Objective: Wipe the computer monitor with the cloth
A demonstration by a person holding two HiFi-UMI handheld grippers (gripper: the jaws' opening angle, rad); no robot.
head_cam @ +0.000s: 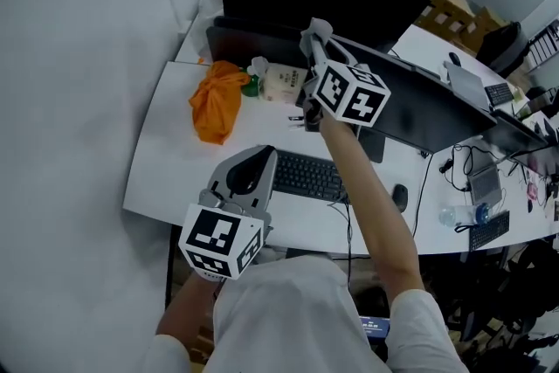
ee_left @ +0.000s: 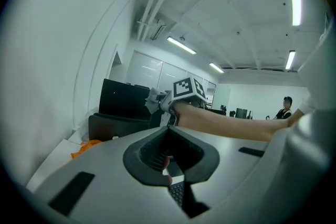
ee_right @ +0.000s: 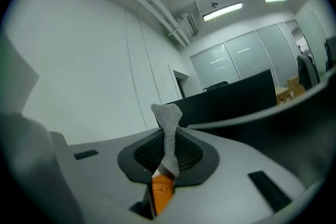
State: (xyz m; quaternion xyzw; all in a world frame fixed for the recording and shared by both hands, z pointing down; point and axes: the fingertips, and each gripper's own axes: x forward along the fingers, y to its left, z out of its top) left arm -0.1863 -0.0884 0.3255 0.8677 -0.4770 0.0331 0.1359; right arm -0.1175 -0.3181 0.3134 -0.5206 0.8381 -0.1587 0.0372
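The right gripper (head_cam: 315, 46) is raised over the white worktop (head_cam: 175, 157). Its jaws are pressed together on a grey mesh cloth (ee_right: 168, 118), and a strip of the cloth stands up past the jaw tips. In the head view the cloth (head_cam: 316, 28) is at the upper left corner of the nearer black monitor (head_cam: 419, 109); I cannot tell whether it touches the screen. The left gripper (ee_left: 169, 131) is held low near the person's body, just above the keyboard (head_cam: 306, 176). Its jaws are closed against each other with nothing between them. An orange bundle (head_cam: 217, 100) lies on the worktop, left of the monitor.
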